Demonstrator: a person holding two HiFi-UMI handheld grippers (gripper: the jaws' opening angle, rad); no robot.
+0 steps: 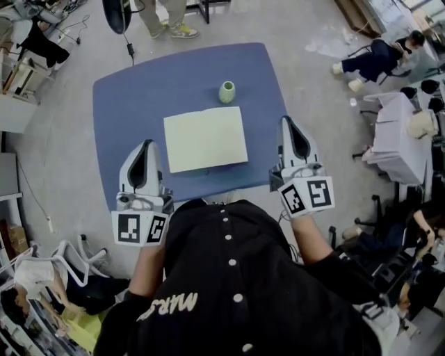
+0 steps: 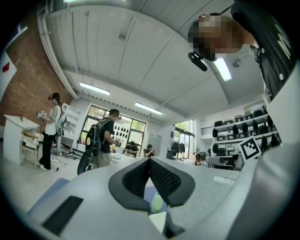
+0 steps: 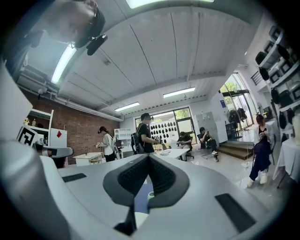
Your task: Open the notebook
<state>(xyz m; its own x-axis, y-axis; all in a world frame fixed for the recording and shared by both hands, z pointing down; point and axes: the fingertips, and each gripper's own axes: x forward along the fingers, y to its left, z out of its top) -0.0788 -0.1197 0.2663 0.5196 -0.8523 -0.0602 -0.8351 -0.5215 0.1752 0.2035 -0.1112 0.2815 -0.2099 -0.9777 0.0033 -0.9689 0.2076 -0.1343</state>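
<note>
The notebook (image 1: 206, 138) lies open on the blue table (image 1: 125, 104), showing pale blank pages. Both grippers hang raised in front of the person's chest, on the near side of the table and apart from the notebook. My left gripper (image 1: 145, 144) is shut with nothing in it, below and left of the notebook. My right gripper (image 1: 286, 119) is shut and empty too, just off the notebook's right edge. In the left gripper view the jaws (image 2: 150, 161) meet, with a strip of notebook (image 2: 157, 221) showing below them. The right gripper view shows shut jaws (image 3: 149, 157) pointing level into the room.
A small green vase (image 1: 227, 92) stands on the table just beyond the notebook's far edge. A person (image 1: 170, 17) stands past the table's far side. A white-covered desk (image 1: 396, 139) and seated people are at the right; clutter and racks (image 1: 42, 278) sit at the lower left.
</note>
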